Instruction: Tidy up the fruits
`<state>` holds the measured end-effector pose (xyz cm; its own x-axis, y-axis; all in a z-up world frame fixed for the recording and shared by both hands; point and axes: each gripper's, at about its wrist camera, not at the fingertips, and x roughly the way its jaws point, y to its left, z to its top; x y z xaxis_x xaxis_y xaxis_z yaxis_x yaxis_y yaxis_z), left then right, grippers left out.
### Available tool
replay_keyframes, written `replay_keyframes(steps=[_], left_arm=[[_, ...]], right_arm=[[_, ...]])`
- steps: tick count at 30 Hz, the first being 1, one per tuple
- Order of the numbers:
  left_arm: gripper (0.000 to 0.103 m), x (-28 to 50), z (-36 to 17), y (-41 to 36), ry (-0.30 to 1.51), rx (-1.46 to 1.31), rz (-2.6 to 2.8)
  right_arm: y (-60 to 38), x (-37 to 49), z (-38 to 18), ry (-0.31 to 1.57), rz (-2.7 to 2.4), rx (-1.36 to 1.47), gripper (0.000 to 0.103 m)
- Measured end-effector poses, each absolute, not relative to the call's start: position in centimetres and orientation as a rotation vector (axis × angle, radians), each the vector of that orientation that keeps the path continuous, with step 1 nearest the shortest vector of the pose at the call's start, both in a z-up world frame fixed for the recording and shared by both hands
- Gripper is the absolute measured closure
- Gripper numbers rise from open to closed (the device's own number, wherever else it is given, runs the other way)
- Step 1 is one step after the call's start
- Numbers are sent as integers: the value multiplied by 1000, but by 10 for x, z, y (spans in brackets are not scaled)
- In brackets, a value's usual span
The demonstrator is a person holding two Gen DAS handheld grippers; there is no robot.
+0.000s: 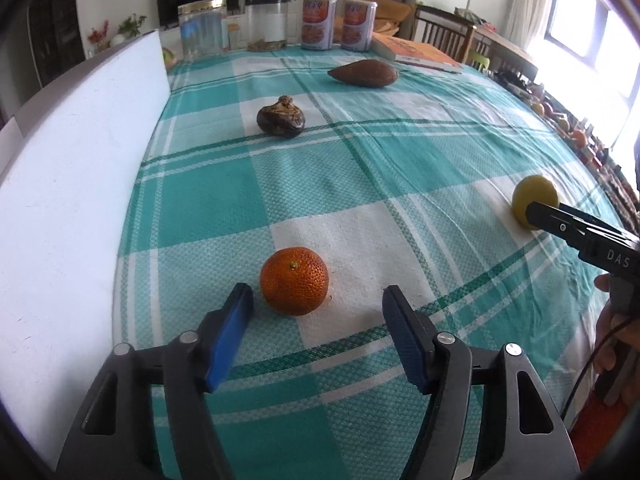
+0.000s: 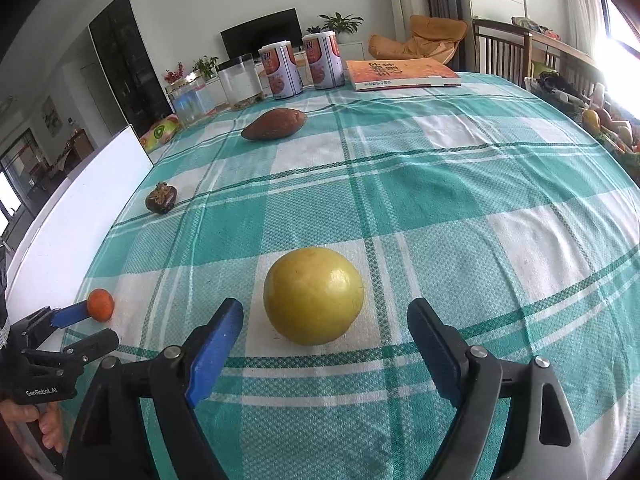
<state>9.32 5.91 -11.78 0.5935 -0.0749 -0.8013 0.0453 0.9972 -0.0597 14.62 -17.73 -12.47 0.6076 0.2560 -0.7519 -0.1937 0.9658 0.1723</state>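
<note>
Teal-and-white checked tablecloth (image 2: 440, 184) covers the table. White board (image 1: 80, 152) along its left edge. At far edge: two printed canisters (image 2: 300, 68), two clear jars (image 1: 200, 28), orange book (image 2: 400, 74). Behind: black TV (image 2: 262, 38), potted plant (image 2: 342, 22), wooden chair (image 2: 500, 46).

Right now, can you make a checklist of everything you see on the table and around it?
Surface: table under a teal and white checked cloth; white board along its left edge.
Job's things: orange before the left gripper; yellow fruit before the right gripper; brown oval fruit and dark wrinkled fruit farther back.
Clutter: two cans, two clear jars, an orange book at the far edge.
Grippers: both open, holding nothing.
Cables: one thin cable by the right hand.
Surroundings: television, plants, wooden chairs, bright window.
</note>
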Motion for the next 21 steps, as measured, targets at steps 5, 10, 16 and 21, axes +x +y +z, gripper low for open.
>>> replay_keyframes(steps=[5,10,16,21], left_arm=[[74,100,-115,70,943,-106,-59],[74,66,-97,61,971,-213,-202],[74,4,-36,71,948,-342,-440],[74,-23,17,153,820,-432,-324]], right_arm=[[-181,152,-130,890,291,111,51],[-179,143,-122,860,323,132,52],[-152,113,-98,845,508,288,52],[-49,81,-60,864,791,236,52]])
